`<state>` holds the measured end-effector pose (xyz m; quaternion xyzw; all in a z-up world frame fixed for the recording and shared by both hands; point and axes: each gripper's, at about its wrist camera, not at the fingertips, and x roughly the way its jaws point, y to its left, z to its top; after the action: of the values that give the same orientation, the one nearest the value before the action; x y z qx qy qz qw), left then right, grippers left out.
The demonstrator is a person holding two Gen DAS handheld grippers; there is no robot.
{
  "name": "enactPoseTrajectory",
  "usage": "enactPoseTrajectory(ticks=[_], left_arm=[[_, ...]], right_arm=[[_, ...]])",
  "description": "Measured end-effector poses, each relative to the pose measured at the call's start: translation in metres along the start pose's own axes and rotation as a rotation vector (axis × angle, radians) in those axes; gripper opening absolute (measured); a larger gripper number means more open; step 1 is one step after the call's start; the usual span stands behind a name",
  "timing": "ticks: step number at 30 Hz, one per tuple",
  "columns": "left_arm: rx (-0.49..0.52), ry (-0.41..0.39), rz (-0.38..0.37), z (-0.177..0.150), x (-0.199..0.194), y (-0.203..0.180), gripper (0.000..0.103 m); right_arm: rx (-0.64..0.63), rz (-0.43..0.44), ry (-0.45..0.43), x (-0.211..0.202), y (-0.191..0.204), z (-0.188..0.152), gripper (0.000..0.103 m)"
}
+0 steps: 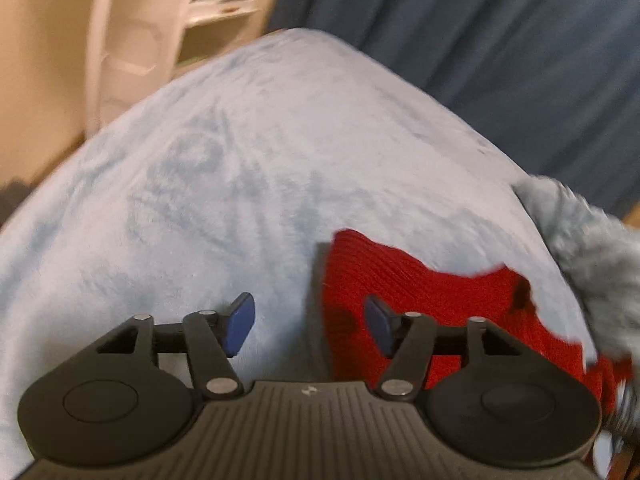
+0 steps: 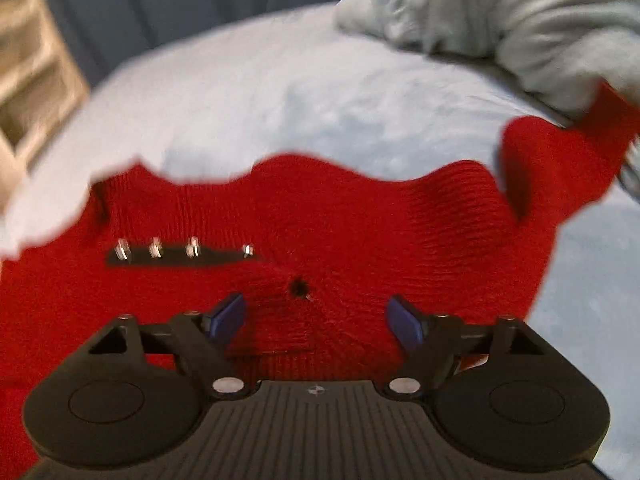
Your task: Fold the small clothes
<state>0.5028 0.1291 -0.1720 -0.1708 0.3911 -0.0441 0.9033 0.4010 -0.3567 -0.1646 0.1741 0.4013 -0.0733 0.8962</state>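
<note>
1. Folding goes best here if both grippers take the red knit garment (image 2: 328, 216) by one edge, pinching the knit alone and not the fleece under it, and carry that edge over evenly so the layers line up; that is my reading of the next grasp, not something shown.
2. Nearest in the right wrist view, the right gripper (image 2: 318, 318) hangs just above the garment with its blue pads (image 2: 406, 322) spread wide. Nothing is pinched: red knit shows in the gap, but the pads do not press on it.
3. Just past that gap the knit has a small dark hole (image 2: 299, 287), and to its left a dark strip with four metal fastenings (image 2: 180, 256). A fold should keep these flat inside.
4. In the left wrist view, the left gripper (image 1: 310, 326) is also spread and empty, one pad over bare fleece, the other over the garment's near edge.
5. The garment lies rumpled on a pale blue fleece blanket (image 1: 240, 152), one part reaching toward the grey fleece bundle (image 2: 520, 20).
6. Farthest off are a dark blue curtain (image 1: 500, 40) and pale shelving (image 1: 132, 40), both blurred.
</note>
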Motion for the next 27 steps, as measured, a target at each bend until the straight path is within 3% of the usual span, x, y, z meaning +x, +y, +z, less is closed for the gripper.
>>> enactPoseTrajectory(ticks=[4,6,9,10,11,12,14,16,18,20,21,22,23,26,27], left_arm=[[0.126,0.027,-0.068,-0.023,-0.026,-0.012,0.075],[0.178,0.064,-0.099,-0.034,-0.026,-0.026,0.079],[0.255,0.147,-0.059,-0.046,-0.006,-0.046,0.082],[0.261,0.177,-0.025,-0.05,0.004,-0.049,0.078],[0.267,0.192,0.011,-0.052,0.012,-0.05,0.074],[0.26,0.194,0.025,-0.053,0.015,-0.049,0.069],[0.226,0.168,0.011,-0.052,0.013,-0.043,0.063],[0.221,0.164,-0.003,-0.052,0.012,-0.038,0.063],[0.231,0.157,-0.009,-0.053,0.011,-0.035,0.065],[0.227,0.157,-0.001,-0.053,0.012,-0.036,0.069],[0.216,0.16,0.01,-0.052,0.013,-0.037,0.073],[0.203,0.163,0.023,-0.05,0.013,-0.038,0.08],[0.196,0.164,0.042,-0.051,0.009,-0.04,0.084],[0.209,0.153,0.064,-0.052,-0.003,-0.042,0.086],[0.219,0.148,0.071,-0.054,-0.009,-0.043,0.086]], right_arm=[[0.057,0.039,-0.051,-0.011,-0.012,-0.001,0.078],[0.099,0.056,-0.072,-0.007,-0.013,0.002,0.07],[0.296,0.119,0.064,0.018,-0.028,-0.002,0.068],[0.324,0.105,0.054,0.022,-0.029,-0.004,0.066],[0.323,0.1,0.028,0.019,-0.027,-0.004,0.048],[0.326,0.124,0.001,0.016,-0.025,-0.002,0.007],[0.302,0.181,-0.058,-0.001,-0.018,0.004,0.007],[0.128,0.211,-0.174,-0.029,0.002,0.007,0.007],[0.025,0.2,-0.216,-0.04,0.011,0.003,0.007],[0.019,0.123,-0.122,-0.018,0.005,-0.002,0.012],[0.055,0.081,-0.03,0.003,-0.004,-0.005,0.021],[0.071,0.051,0.028,0.017,-0.011,-0.009,0.02],[0.071,0.067,-0.003,0.016,-0.017,-0.013,0.021],[0.091,0.032,-0.096,-0.019,-0.016,-0.02,0.061],[0.108,0.053,-0.119,-0.032,-0.018,-0.027,0.069]])
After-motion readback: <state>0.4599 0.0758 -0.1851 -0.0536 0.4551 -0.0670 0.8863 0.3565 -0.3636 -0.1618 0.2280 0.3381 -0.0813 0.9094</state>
